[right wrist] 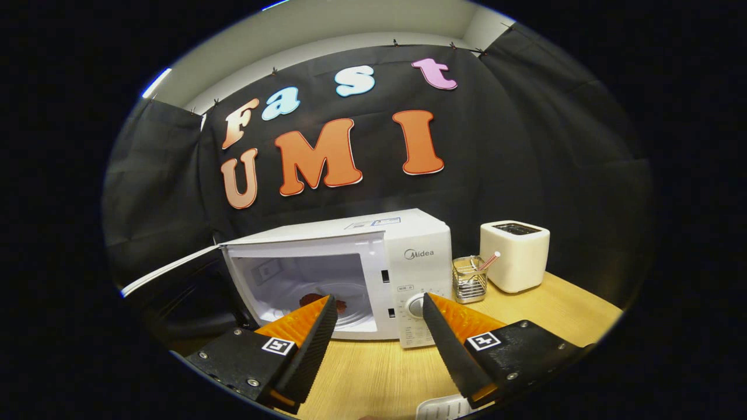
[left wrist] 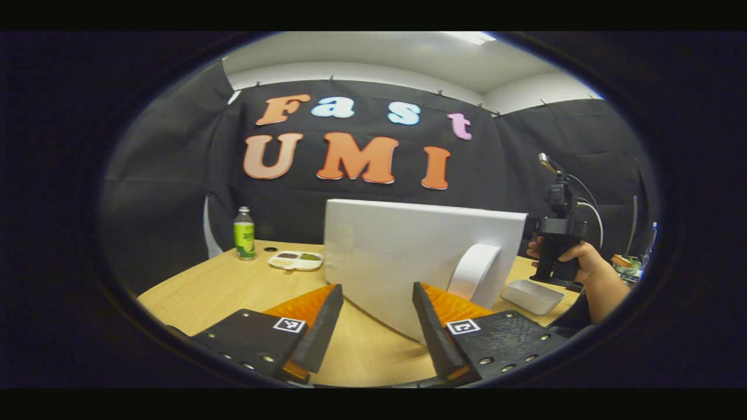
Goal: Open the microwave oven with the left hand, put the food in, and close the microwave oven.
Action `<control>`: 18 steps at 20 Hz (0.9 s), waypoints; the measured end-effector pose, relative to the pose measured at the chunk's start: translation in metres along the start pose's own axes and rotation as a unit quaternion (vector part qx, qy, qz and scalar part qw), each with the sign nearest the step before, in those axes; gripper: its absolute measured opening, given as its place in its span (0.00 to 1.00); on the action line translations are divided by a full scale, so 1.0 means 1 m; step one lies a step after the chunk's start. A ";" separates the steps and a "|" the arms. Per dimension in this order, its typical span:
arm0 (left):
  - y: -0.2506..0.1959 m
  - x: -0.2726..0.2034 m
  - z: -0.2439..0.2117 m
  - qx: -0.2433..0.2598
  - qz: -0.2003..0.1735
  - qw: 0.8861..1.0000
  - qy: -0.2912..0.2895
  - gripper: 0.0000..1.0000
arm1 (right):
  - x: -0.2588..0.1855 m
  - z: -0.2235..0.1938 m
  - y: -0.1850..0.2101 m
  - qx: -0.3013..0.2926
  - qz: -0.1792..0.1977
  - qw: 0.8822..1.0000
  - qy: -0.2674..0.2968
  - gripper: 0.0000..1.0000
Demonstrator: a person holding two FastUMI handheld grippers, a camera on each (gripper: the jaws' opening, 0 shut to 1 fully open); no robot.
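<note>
In the left gripper view the white microwave door [left wrist: 402, 245] stands swung open right in front of me, its curved handle [left wrist: 475, 271] facing me. My left gripper [left wrist: 378, 287] is open, its fingers on either side of the door's lower edge without pressing it. In the right gripper view the white microwave [right wrist: 417, 256] shows its open cavity, with reddish food [right wrist: 338, 303] on the glass turntable. Its door [right wrist: 169, 268] hangs out to the left. My right gripper [right wrist: 379, 297] is open and empty just before the cavity. A hand holds that right gripper [left wrist: 557, 245] beyond the door.
On the wooden table [left wrist: 233, 291] stand a green bottle [left wrist: 244, 233], a white divided plate [left wrist: 296, 259] with food, and a white tray [left wrist: 532, 294]. Right of the microwave are a wire basket [right wrist: 470, 279] and a cream toaster [right wrist: 515, 254].
</note>
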State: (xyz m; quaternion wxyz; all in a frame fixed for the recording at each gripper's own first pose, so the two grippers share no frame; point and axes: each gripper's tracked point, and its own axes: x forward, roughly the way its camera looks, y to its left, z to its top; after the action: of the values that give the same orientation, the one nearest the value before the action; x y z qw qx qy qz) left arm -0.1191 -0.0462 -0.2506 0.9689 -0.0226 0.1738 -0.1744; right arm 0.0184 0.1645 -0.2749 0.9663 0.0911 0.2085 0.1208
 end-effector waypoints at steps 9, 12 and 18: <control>-0.070 0.065 -0.018 0.042 -0.060 0.997 0.025 0.28 | -0.040 0.013 -0.039 -0.058 0.023 0.998 -0.009 0.95; -0.089 0.086 -0.017 0.045 -0.074 0.996 0.021 0.14 | -0.048 0.014 -0.054 -0.056 0.019 0.998 -0.011 0.95; -0.113 0.132 -0.019 0.043 -0.084 0.995 0.026 0.10 | -0.060 0.014 -0.076 -0.031 0.014 0.999 -0.017 0.95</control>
State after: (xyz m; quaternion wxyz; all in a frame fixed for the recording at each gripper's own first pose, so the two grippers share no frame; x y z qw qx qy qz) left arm -0.0469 -0.1974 -0.3003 0.9462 0.0086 0.1887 -0.2628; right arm -0.0133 0.0736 -0.2566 0.9702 0.0659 0.1870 0.1390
